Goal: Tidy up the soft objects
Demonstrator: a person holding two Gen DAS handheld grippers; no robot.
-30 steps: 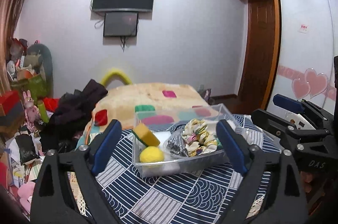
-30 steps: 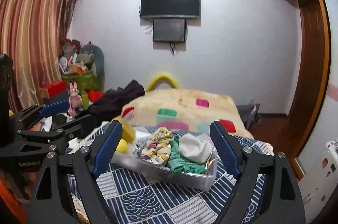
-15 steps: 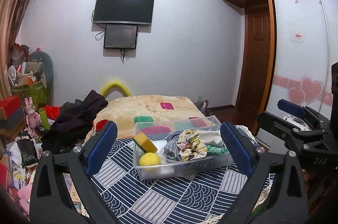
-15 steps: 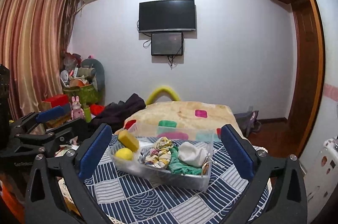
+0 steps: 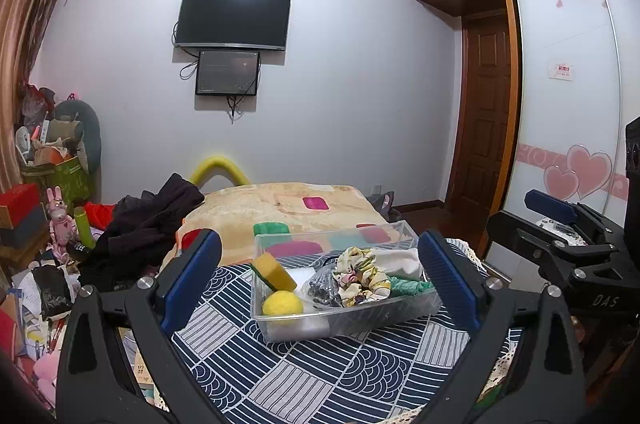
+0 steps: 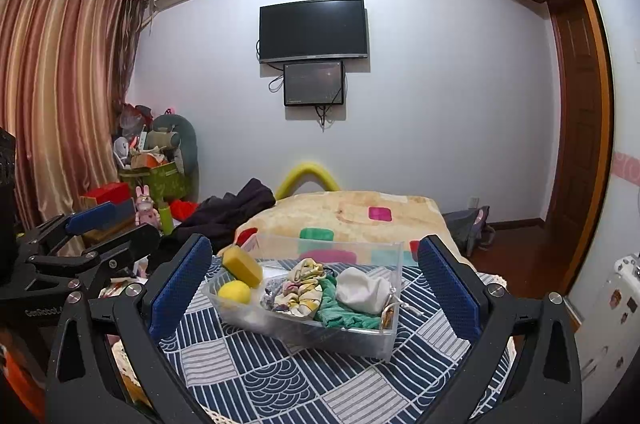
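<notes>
Left wrist view: my left gripper [image 5: 318, 276] has its jaws spread wide and empty, framing the clear bin [image 5: 416, 308] that sits on the patterned surface [image 5: 320, 380]. Inside the bin, the yellow sponge [image 5: 275, 273] leans at the left end with the yellow ball [image 5: 282, 303] just in front of it. Right of the ball lies a dark crumpled bundle [image 5: 320, 288], then the floral scrunchie [image 5: 362, 278], with white cloth [image 5: 404, 258] behind it and green cloth [image 5: 408, 286] at the bin's right end. My right gripper shows only as a black frame well right of the bin.

Everything soft that I can see is already in the bin, so I judge the task to be at or near its end. If anything needs tidying, I would come down over the bin with jaws wide, pinch only the top fold of a cloth, and keep clear of the thin plastic wall so the bin does not slide.

Right wrist view: my right gripper [image 6: 314, 274] is also wide open and holds nothing. From here the white cloth [image 6: 362, 290] reads as a bunched pouch resting on the green cloth [image 6: 344, 314]. Something small and golden [image 6: 388, 316] shows at the bin's [image 6: 340, 338] near right corner, which the left view does not show. The dark bundle is largely hidden here.
</notes>
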